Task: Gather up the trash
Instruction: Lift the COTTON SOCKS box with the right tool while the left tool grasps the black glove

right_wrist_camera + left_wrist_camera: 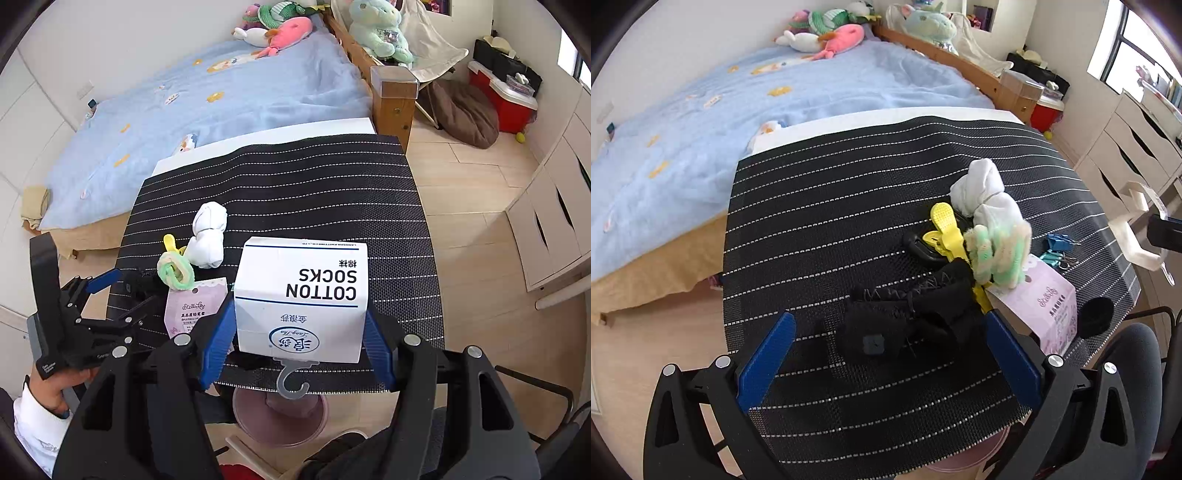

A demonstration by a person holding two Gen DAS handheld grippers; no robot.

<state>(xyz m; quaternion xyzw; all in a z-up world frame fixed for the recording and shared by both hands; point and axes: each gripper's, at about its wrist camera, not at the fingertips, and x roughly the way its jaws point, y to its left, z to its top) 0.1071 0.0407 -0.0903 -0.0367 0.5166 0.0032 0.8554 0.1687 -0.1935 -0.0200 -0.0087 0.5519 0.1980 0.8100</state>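
My right gripper (pixel 301 347) is shut on a white "COTTON SOCKS" box (pixel 303 291), pads pressed to both its sides, over the near edge of the striped black mat (pixel 314 177). My left gripper (pixel 890 358) stands open above a black fabric piece (pixel 905 317), which lies between its blue pads untouched. Beyond it lie a yellow clip (pixel 945 229), a green-and-cream fluffy sock (pixel 997 254), rolled white socks (pixel 982 192), a pink packet (pixel 1049 299) and blue binder clips (pixel 1056 251). The right wrist view shows the left gripper (pixel 122 291) at the mat's left edge, held by a hand (pixel 55 387).
A pink round bin (pixel 280 413) sits on the floor under the mat's near edge. A bed with a blue cover (pixel 775 110) lies behind the table. White drawers (pixel 554 221) stand at the right, a chair (pixel 1137 354) at the near right.
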